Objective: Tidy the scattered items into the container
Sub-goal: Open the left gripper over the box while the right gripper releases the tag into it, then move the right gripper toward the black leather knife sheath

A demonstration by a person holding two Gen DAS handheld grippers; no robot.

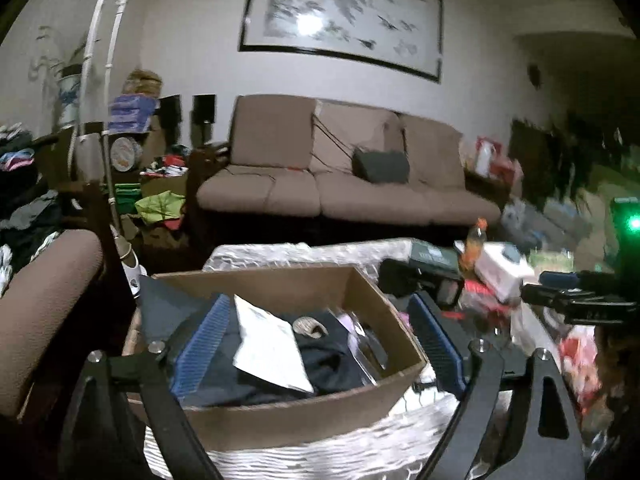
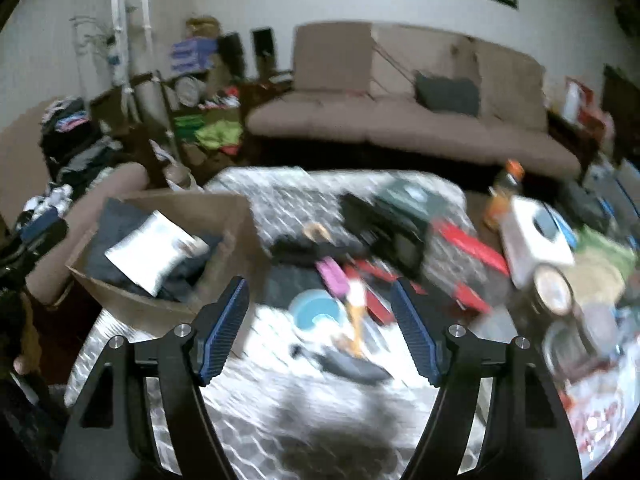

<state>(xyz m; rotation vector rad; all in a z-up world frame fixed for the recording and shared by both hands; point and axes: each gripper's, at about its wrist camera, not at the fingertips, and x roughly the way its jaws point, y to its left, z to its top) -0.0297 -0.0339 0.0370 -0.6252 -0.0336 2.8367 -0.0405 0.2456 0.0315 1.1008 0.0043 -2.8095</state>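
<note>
A brown cardboard box [image 1: 396, 320] stands on the patterned table; inside lie dark cloth, a white packet [image 1: 272, 344] and a small shell-like item. My left gripper [image 1: 320, 340] hangs open and empty over the box. In the right wrist view the box [image 2: 236, 236] is at the left with the white packet [image 2: 154, 252] in it. My right gripper [image 2: 320, 320] is open and empty above scattered items: a blue round lid [image 2: 316, 312], a pink item [image 2: 334, 280], an orange-white object [image 2: 356, 320] and red packs [image 2: 468, 244]. The view is blurred.
A brown sofa [image 1: 340, 176] with a dark cushion stands behind the table. An orange bottle [image 2: 502, 192], a white box [image 2: 536, 240], a round tin [image 2: 554, 292] and black boxes [image 2: 392, 224] crowd the table's right. Clothes pile at the left [image 1: 24, 200]. The other gripper shows at the right edge [image 1: 580, 300].
</note>
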